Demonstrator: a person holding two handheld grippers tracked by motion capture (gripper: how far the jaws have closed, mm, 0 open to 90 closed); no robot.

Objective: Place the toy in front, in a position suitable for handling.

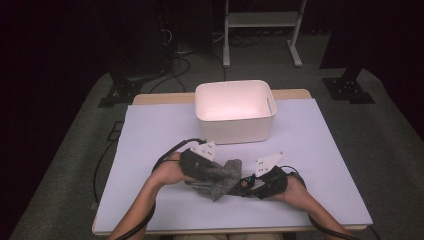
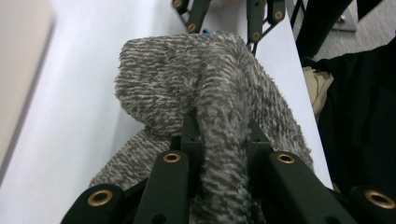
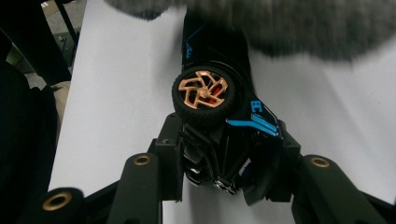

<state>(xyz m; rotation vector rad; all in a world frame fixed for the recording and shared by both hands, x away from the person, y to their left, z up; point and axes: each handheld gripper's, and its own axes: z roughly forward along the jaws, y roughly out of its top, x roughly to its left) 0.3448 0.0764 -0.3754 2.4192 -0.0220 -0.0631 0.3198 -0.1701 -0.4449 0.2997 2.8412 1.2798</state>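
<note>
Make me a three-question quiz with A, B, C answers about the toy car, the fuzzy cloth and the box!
1. Where is the white box?
A. beyond the two grippers, farther up the table
B. on the floor
C. under the cloth

2. What colour is the toy car's wheel hub?
A. green
B. copper-orange
C. white

3. What is the left gripper doing?
A. hanging open over the box
B. holding the car
C. pinching a fold of the grey cloth

Answers: 1 A, the high view shows the box behind both hands. 2 B, the right gripper view shows copper spokes on the black toy car, held by the right gripper. 3 C, the left gripper view shows its fingers squeezing the cloth.
</note>
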